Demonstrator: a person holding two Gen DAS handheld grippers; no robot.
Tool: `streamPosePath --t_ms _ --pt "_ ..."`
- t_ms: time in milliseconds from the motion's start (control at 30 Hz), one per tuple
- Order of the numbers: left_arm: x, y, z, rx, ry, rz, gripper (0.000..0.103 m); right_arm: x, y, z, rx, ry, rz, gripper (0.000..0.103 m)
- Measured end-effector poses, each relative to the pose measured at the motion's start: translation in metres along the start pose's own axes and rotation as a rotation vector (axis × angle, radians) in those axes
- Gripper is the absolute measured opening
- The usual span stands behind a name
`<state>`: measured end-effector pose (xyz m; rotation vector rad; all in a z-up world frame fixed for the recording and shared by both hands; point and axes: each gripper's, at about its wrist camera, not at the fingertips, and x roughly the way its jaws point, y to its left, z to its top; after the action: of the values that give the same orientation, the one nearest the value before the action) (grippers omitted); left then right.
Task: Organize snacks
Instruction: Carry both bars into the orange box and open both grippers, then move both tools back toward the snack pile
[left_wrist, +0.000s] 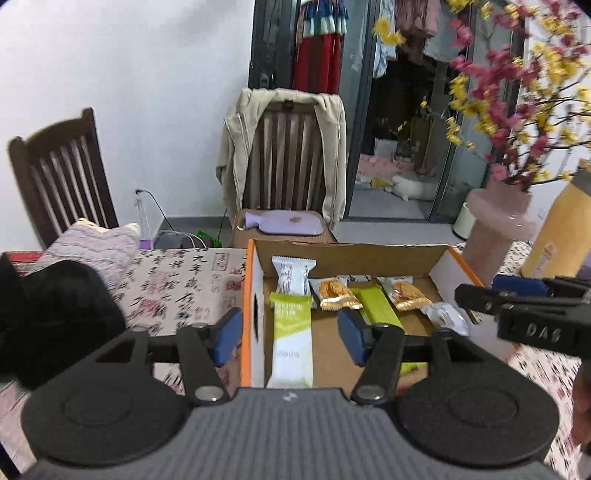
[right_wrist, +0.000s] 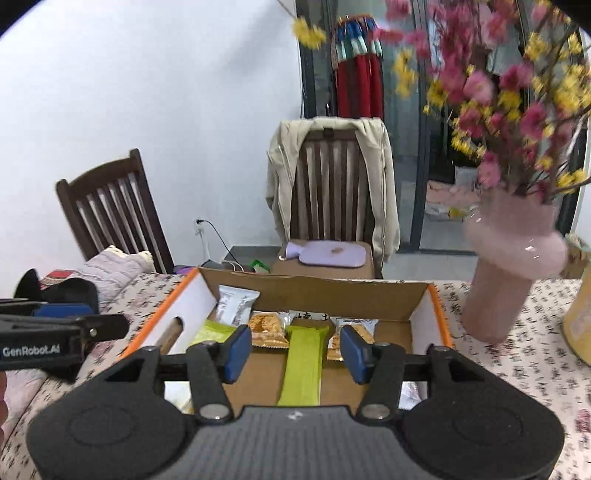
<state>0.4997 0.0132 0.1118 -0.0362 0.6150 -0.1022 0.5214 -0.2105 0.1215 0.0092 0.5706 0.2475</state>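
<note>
An open cardboard box (left_wrist: 351, 253) (right_wrist: 325, 295) with orange edges sits on the table. Inside lie several snack packets: a green-and-white bar (left_wrist: 291, 343), a white packet (left_wrist: 293, 277) (right_wrist: 236, 304), two orange-brown packets (left_wrist: 338, 293) (right_wrist: 267, 328), a green bar (left_wrist: 380, 308) (right_wrist: 304, 363) and a silver packet (left_wrist: 445, 314). My left gripper (left_wrist: 291, 336) is open and empty over the box's near left side. My right gripper (right_wrist: 295, 349) is open and empty over the green bar; it also shows at the right of the left wrist view (left_wrist: 517, 306).
A pink vase (left_wrist: 495, 229) (right_wrist: 513, 273) of flowers and a yellow container (left_wrist: 557, 229) stand right of the box. A black object (left_wrist: 55, 306) lies at left on the patterned tablecloth (left_wrist: 177, 284). Two wooden chairs (left_wrist: 291, 147) stand behind the table.
</note>
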Motion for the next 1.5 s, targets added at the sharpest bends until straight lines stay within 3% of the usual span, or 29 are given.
streamPosePath --t_ms 133,267,433,533,733,900,1033,1500 --pt "-0.059 -0.001 -0.034 0.031 -0.079 0.012 0.076 -0.054 0.003 -0.022 -0.008 -0.029 0.035 0.074" --pt "-0.118 0.002 -0.078 0.021 -0.135 -0.010 0.082 -0.110 0.009 -0.056 -0.059 -0.062 0.033 0.081" --pt "-0.194 0.002 -0.154 0.022 -0.251 0.056 0.090 -0.179 0.012 -0.114 -0.037 -0.114 0.074 0.089" --pt "-0.224 -0.002 -0.192 0.003 -0.262 0.079 0.093 -0.215 0.017 -0.151 -0.039 -0.130 0.102 0.093" --pt "-0.255 -0.011 -0.263 0.006 -0.195 0.062 0.098 -0.261 0.028 -0.233 -0.016 -0.128 0.093 0.097" --pt "-0.269 -0.013 -0.289 0.025 -0.169 0.064 0.098 -0.282 0.033 -0.294 0.018 -0.094 0.062 0.098" --pt "-0.278 -0.015 -0.297 0.038 -0.177 0.058 0.098 -0.293 0.046 -0.321 -0.044 -0.094 -0.015 0.098" --pt "-0.277 -0.007 -0.306 0.015 -0.162 0.054 0.099 -0.295 0.062 -0.322 -0.090 -0.085 -0.016 0.098"
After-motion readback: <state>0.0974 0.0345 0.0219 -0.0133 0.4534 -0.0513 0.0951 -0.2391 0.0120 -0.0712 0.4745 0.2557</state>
